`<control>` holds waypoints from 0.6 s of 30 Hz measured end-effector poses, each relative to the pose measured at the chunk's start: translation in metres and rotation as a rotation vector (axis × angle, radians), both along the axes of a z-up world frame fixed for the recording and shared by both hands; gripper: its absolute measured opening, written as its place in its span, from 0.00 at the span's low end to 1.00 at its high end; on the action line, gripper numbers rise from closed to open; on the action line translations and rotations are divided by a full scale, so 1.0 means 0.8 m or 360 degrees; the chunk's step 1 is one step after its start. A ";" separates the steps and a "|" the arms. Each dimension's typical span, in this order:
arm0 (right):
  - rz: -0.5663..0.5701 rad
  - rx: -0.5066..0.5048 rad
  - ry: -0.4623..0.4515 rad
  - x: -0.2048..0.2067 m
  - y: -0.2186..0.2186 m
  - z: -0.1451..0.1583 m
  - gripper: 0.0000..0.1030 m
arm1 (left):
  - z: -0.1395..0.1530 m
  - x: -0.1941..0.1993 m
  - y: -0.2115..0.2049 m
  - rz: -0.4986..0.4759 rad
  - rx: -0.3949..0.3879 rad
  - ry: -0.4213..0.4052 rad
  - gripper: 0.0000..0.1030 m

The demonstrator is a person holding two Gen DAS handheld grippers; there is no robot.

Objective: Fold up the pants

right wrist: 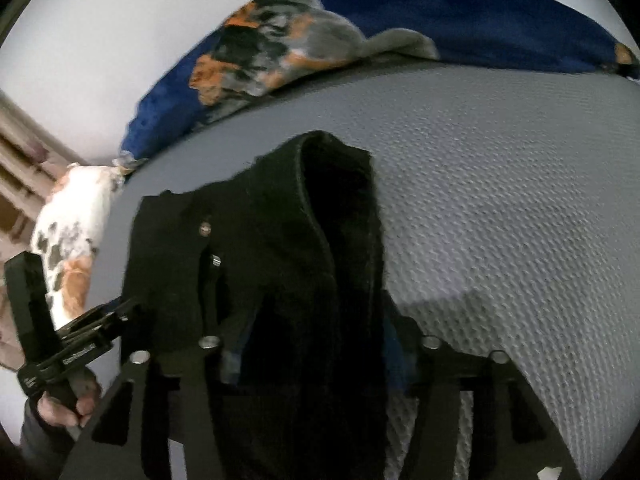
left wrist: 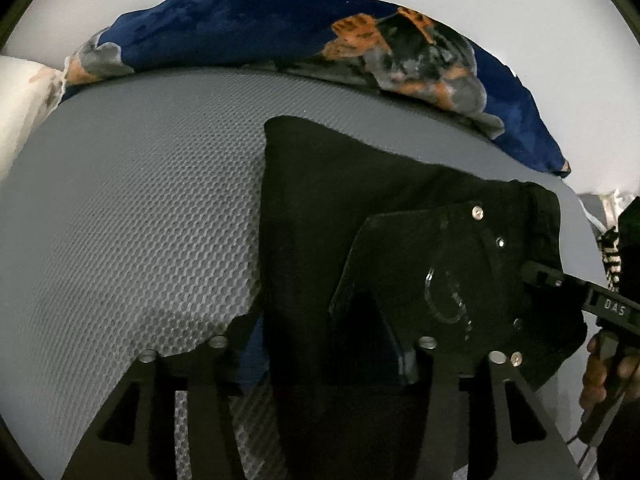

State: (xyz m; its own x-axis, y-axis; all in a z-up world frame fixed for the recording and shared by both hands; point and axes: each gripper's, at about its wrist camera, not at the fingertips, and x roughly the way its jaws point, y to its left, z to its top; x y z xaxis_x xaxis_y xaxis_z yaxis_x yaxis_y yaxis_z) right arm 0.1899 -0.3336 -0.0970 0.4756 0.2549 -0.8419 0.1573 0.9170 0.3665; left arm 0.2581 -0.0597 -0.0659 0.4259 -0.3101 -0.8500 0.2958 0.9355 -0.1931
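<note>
Black pants (left wrist: 360,184) lie folded lengthwise on the grey mesh mattress (left wrist: 140,200), with a riveted back pocket (left wrist: 440,272) facing up. My left gripper (left wrist: 320,352) hovers over them, jaws apart with cloth lying loose between them and blue pad faces showing. In the right wrist view the same pants (right wrist: 280,220) form a raised fold. My right gripper (right wrist: 320,352) stands over it, likewise open with cloth in the gap. Each view also catches the other gripper at the pants' edge: the right one (left wrist: 560,280) and the left one (right wrist: 92,324).
A rumpled blue blanket (left wrist: 240,28) with orange and grey print lies along the mattress's far edge, and shows again in the right wrist view (right wrist: 440,8). A white patterned pillow (right wrist: 68,232) sits at the corner. A hand (left wrist: 600,372) grips the right handle. Bare mattress (right wrist: 500,200) spreads beside the pants.
</note>
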 end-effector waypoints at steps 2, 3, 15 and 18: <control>-0.0009 -0.0019 0.0003 -0.009 -0.002 -0.001 0.54 | 0.002 -0.007 0.002 0.0017 0.0019 0.0001 0.55; -0.0022 -0.0033 0.0007 -0.015 -0.003 0.000 0.55 | 0.004 -0.011 0.003 0.0022 0.0031 0.0000 0.55; -0.0048 -0.0438 -0.0214 -0.097 0.061 0.076 0.64 | 0.043 -0.105 0.015 0.0117 0.0225 -0.0131 0.57; -0.0040 -0.0509 -0.0273 -0.123 0.086 0.089 0.71 | 0.054 -0.130 0.022 0.0148 0.0232 -0.0168 0.57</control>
